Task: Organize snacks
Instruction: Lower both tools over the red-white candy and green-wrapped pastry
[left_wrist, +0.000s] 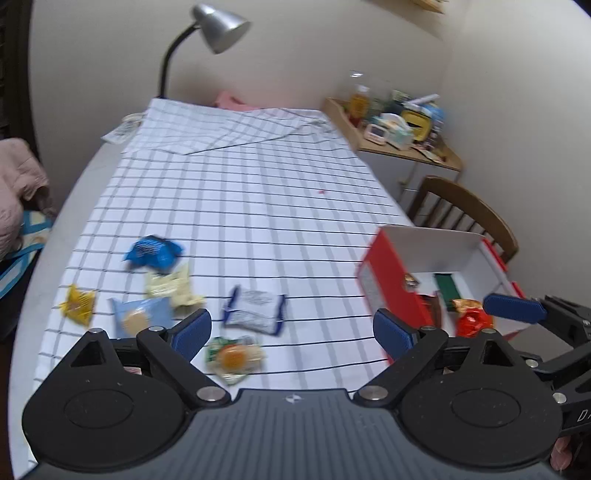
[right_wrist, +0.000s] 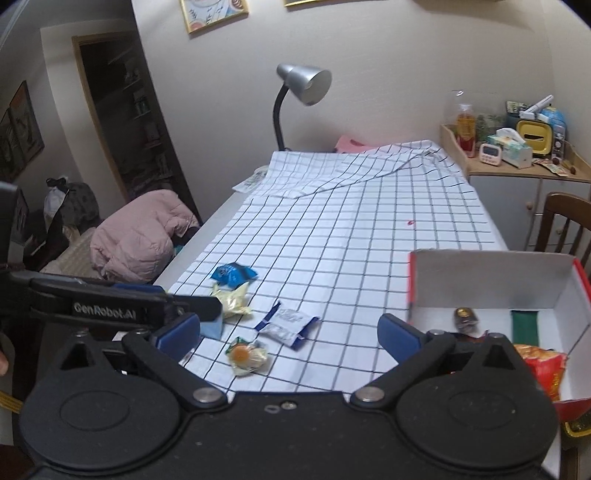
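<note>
Both my left fingers (left_wrist: 291, 334) and right fingers (right_wrist: 288, 334) are spread wide, holding nothing. Six snack packets (left_wrist: 255, 308) lie loose near the worktop's (left_wrist: 240, 206) front left edge, with open checked cloth beyond. The red box (left_wrist: 391, 284) at the right edge holds four more

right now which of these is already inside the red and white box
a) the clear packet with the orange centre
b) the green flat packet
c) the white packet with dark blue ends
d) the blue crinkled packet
b: the green flat packet lies on the floor of the red and white box, while the other three lie out on the checked tablecloth.
</note>
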